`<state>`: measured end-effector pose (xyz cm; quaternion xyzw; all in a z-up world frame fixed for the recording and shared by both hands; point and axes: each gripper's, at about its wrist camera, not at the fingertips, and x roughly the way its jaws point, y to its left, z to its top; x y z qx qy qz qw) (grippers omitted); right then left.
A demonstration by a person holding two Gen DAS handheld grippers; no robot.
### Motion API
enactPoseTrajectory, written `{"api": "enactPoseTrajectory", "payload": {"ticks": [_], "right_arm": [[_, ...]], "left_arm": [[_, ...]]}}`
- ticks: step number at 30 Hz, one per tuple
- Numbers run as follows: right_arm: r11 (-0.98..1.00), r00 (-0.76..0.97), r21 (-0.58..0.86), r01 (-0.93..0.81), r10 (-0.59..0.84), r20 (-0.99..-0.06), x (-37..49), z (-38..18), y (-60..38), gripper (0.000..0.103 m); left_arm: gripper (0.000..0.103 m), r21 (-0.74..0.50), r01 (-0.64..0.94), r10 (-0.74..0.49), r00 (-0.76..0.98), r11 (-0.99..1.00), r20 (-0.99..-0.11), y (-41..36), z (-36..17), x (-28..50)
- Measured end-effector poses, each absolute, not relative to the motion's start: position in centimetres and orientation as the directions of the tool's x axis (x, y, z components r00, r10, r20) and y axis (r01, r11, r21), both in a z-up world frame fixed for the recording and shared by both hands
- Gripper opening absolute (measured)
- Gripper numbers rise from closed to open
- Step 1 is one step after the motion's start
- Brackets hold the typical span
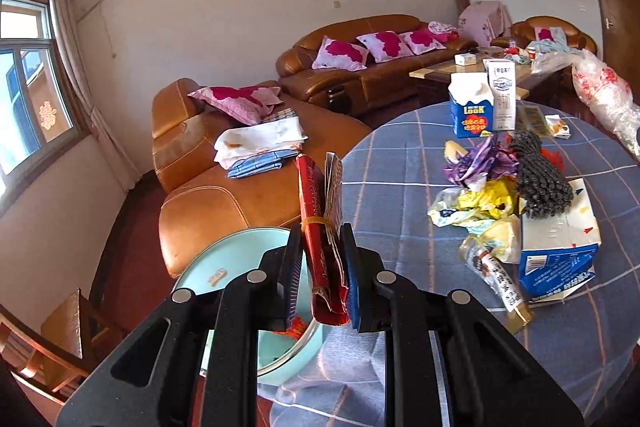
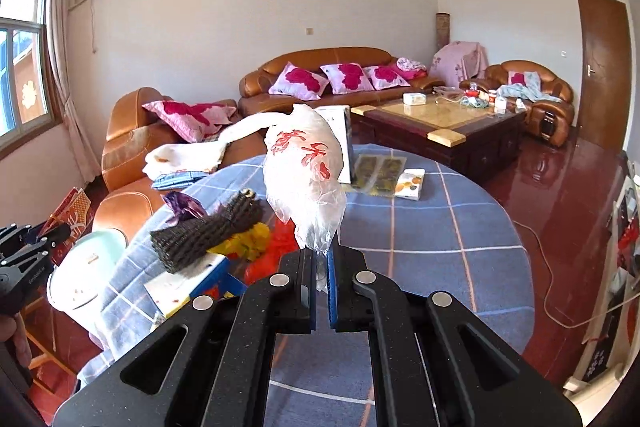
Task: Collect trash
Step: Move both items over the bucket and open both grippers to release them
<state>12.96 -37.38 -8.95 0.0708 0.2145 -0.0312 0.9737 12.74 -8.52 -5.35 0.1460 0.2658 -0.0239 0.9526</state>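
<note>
On the round table with the blue checked cloth, litter lies in a heap toward its near side: a crumpled purple wrapper, yellow wrappers, a dark ribbed bundle lying across the heap, a flattened blue-and-white carton at the heap's near end, and a small printed tube wrapper touching that carton.

Beyond the heap two cartons stand upright side by side, a blue one and a taller white one, touching or nearly so.

Left gripper: jaws clamped on a red packet bundle bound with a yellow rubber band. The bundle stands upright between the pads, just off the table's left edge and above a pale green bin that stands on the floor beside the table.

Right gripper: jaws pressed together on the lower end of a clear plastic bag with red print. The bag rises from the pads and hangs clear of the tablecloth, over the table's near half.

From the right wrist view, the left gripper appears at the far left, beside the bin and off the table's edge. A small white box and a flat printed sheet lie on the table's far side, apart from the heap.

Behind the table stands a brown leather sofa with pink cushions.
</note>
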Motion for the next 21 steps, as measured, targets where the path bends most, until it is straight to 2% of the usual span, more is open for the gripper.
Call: {"api": "enactPoseTrajectory", "payload": {"ticks": [9,21], "right_arm": [[0.99,0.927,0.121,-0.069,0.109,-0.36,16.4,-6.9,-31.6,0.005],[0.956,0.894,0.077,-0.283,0.292,-0.34,20.9,-6.7,-22.1,0.005]], "left_arm": [[0.019,0.303,-0.006,0.162,0.854,0.953,-0.495,-4.1,-4.7,13.2],[0.019,0.329,-0.158,0.309,0.82,0.931,-0.482,1.9,-5.0,14.6]]}}
